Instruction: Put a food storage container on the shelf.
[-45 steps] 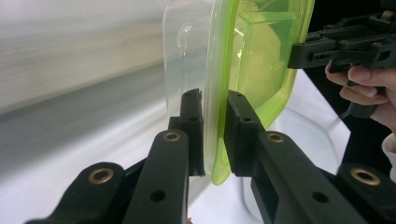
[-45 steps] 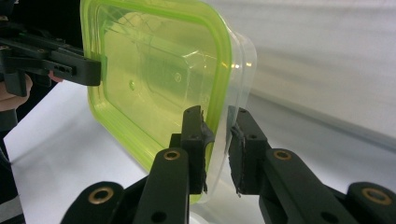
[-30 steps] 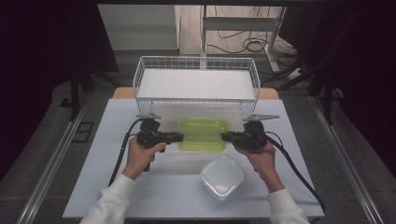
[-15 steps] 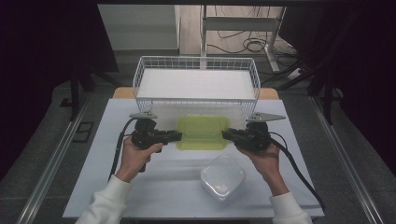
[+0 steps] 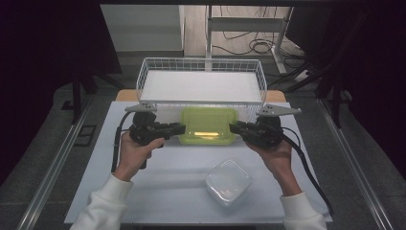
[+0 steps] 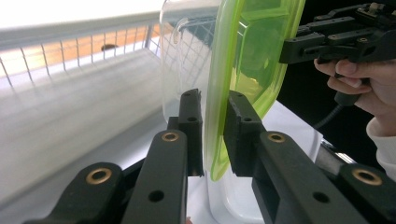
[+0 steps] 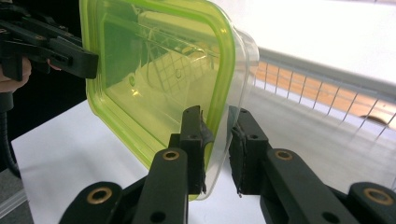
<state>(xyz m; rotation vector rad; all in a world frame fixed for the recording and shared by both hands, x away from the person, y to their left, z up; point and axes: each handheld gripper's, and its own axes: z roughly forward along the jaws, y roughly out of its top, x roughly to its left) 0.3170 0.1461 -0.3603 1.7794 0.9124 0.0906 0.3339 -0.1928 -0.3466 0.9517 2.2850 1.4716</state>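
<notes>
Green-lidded clear container (image 5: 208, 125) sits between the two grippers, held off the white table (image 5: 95, 158), just near of the white wire basket (image 5: 201, 86).

High view: left gripper (image 5: 178, 128) grips the container's left edge, right gripper (image 5: 234, 127) its right edge. Both hands level, lid facing up. A second clear container (image 5: 229, 182), no coloured lid, rests on the table nearer the person, toward the right. The basket's floor looks bare.

Left gripper view: fingers (image 6: 192, 126) closed on the green rim of the container (image 6: 252, 60), one on each face of the lid edge. Clear body on the far side of the lid from this camera. Right gripper (image 6: 299, 46) visible at the opposite edge, hand behind it. Basket (image 6: 84, 51) wires in the background.

Right gripper view: fingers (image 7: 194, 140) clamped on the rim of the container (image 7: 159, 79); clear tub wall and green lid edge both between them. Left gripper (image 7: 86, 58) at the far edge.

Status, judged: pickup done, two-handed carry in hand. Container not yet over the basket rim. Left to do: lift it over the near wall, set it down inside, let go on both sides. The second container is untouched.
</notes>
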